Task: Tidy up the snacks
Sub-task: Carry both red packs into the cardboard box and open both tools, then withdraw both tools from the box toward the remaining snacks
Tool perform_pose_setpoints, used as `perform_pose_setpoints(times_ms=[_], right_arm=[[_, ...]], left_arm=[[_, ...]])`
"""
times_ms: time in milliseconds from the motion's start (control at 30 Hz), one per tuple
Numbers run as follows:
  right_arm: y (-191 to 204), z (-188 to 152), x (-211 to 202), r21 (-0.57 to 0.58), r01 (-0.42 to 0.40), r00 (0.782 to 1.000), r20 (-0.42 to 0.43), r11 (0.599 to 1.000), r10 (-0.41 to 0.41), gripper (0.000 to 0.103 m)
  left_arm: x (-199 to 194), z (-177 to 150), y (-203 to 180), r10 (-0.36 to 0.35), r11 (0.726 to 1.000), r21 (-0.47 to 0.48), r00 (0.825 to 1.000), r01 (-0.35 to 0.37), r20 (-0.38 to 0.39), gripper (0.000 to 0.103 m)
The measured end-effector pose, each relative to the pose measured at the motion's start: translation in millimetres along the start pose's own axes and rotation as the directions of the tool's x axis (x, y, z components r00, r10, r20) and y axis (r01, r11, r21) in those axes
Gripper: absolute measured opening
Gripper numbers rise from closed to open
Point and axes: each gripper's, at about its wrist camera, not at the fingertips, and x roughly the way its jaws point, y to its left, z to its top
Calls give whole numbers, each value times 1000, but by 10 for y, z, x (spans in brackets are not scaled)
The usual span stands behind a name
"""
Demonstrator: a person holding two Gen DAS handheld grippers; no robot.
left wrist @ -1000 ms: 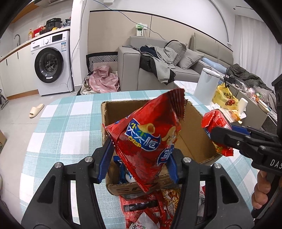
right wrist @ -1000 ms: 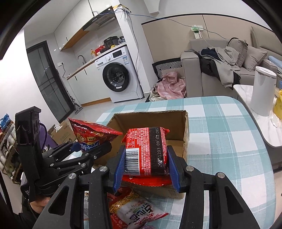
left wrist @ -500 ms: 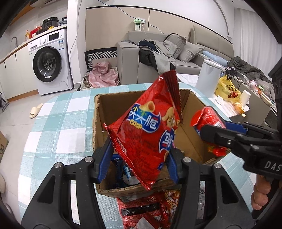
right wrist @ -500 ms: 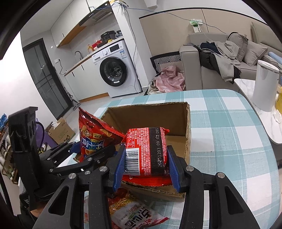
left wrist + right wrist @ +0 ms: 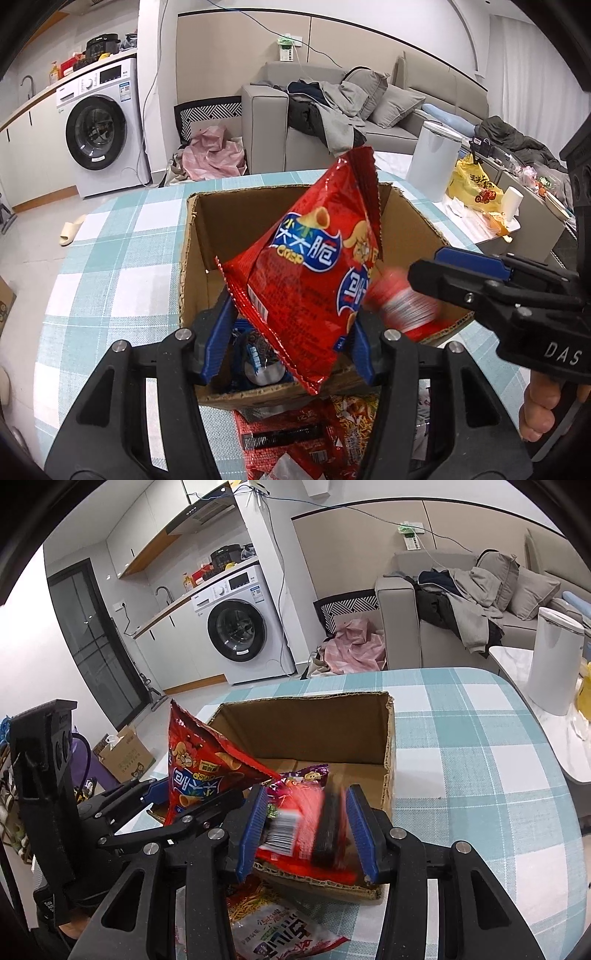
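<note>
Holding both packets over the cardboard box, we have the left gripper clamped on the red crisp bag and the right gripper closed on the blurred red noodle packet.

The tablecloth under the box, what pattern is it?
Teal and white checks on the tablecloth, clearest in the right wrist view.
</note>
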Motion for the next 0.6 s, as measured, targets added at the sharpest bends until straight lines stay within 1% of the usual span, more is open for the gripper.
perform_pose_setpoints(times_ms=[67, 100, 133, 167, 200, 233, 267, 300, 333, 400, 467, 500, 533, 600], right_arm=[[0, 5, -54, -7, 9, 1000, 8, 1000, -9, 46], [0, 4, -87, -12, 16, 1000, 15, 1000, -16, 46], [-2, 1, -118, -14, 21, 1000, 21, 1000, -21, 47], [-9, -4, -164, -14, 24, 999, 28, 1000, -23, 49], [-21, -14, -201, -10, 24, 999, 33, 1000, -24, 50], [-23, -27, -233, -6, 24, 999, 34, 1000, -23, 53], [-37, -41, -262, -1, 26, 999, 30, 1000, -26, 58], [-53, -61, -296, 5, 33, 999, 29, 999, -33, 62], [-59, -79, -326, 8, 37, 999, 33, 999, -37, 67], [-80, -123, -391, 11, 38, 998, 42, 999, -38, 73], [-110, -165, -452, 19, 31, 999, 44, 999, -32, 87], [-111, -183, -468, 25, 30, 999, 44, 999, -31, 91], [-119, -198, -485, 32, 31, 999, 43, 999, -33, 96], [-135, -229, -529, 46, 43, 998, 34, 998, -44, 100]], left_arm=[[-31, 6, -11, -4, 1000, 8, 1000, 4, -1, 54], [-53, 4, -20, -6, 1000, 16, 1000, 6, 0, 57], [-82, 0, -32, -6, 1000, 26, 1000, 6, 4, 64], [-114, -3, -47, -1, 999, 32, 1000, 1, 9, 68], [-155, -11, -56, 7, 999, 37, 1000, -8, 21, 79], [-203, -17, -66, 13, 999, 41, 999, -14, 36, 86], [-264, -22, -70, 15, 999, 45, 998, -18, 54, 86], [-300, -26, -73, 13, 999, 48, 998, -16, 59, 86], [-343, -30, -76, 8, 999, 50, 998, -11, 60, 86], [-421, -46, -70, 5, 999, 52, 998, -8, 66, 87], [-515, -72, -63, 9, 999, 50, 997, -13, 74, 93], [-558, -85, -58, 8, 999, 47, 997, -12, 75, 101], [-611, -101, -52, 4, 999, 44, 997, -7, 77, 102], [-730, -148, -28, -6, 999, 40, 996, 2, 90, 102]])
